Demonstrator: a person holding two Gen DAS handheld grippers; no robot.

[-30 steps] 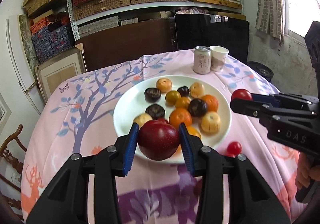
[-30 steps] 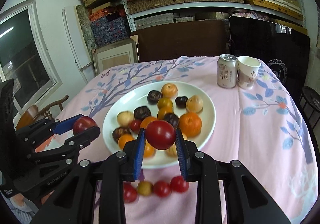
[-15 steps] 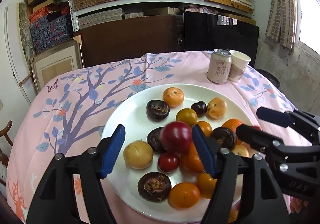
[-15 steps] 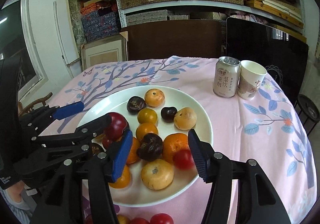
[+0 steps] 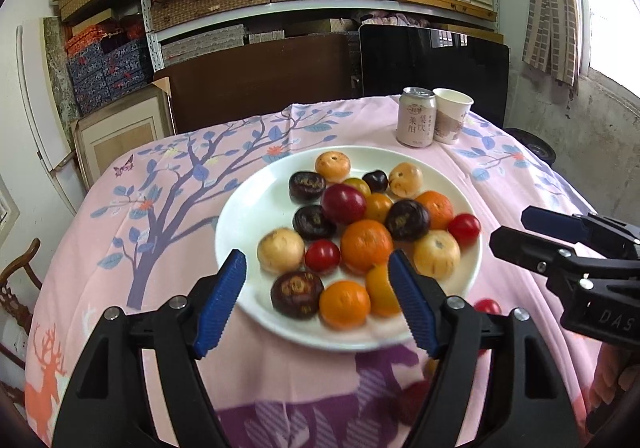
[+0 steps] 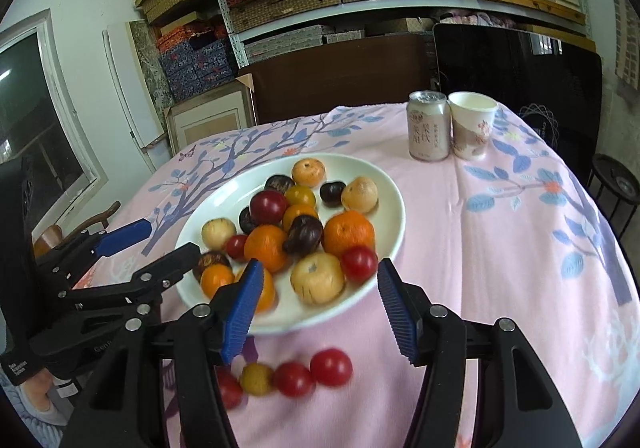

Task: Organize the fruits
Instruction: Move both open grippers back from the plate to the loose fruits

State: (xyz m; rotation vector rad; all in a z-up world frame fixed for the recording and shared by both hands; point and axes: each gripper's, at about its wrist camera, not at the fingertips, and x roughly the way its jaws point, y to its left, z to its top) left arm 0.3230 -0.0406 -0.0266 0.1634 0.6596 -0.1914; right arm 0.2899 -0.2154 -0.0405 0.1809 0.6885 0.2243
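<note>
Both empty and spread wide: left gripper [image 5: 316,304] poised over the near rim of the white plate [image 5: 248,208], right gripper [image 6: 318,308] over the same rim from the other side. Loose cherry tomatoes [image 6: 294,378] in a short row on the pink cloth just off the plate's near edge, toward the near edge of the surface; blurred, so count uncertain, perhaps four or five. Likely light, round, smooth-skinned and taut, prone to rolling on cloth and to splitting under a hard squeeze; best pinched gently across the widest middle, ribbed blue pads either side. On the plate, a heaped mix: dimpled oranges [image 5: 366,246], a glossy red plum [image 5: 343,204], dark wrinkled fruits [image 5: 407,220], pale matte round ones [image 5: 281,251]. Glazed plate hard and slick. Metal can [image 6: 428,126] and paper cup [image 6: 472,126] touching, toward the far right corner.
</note>
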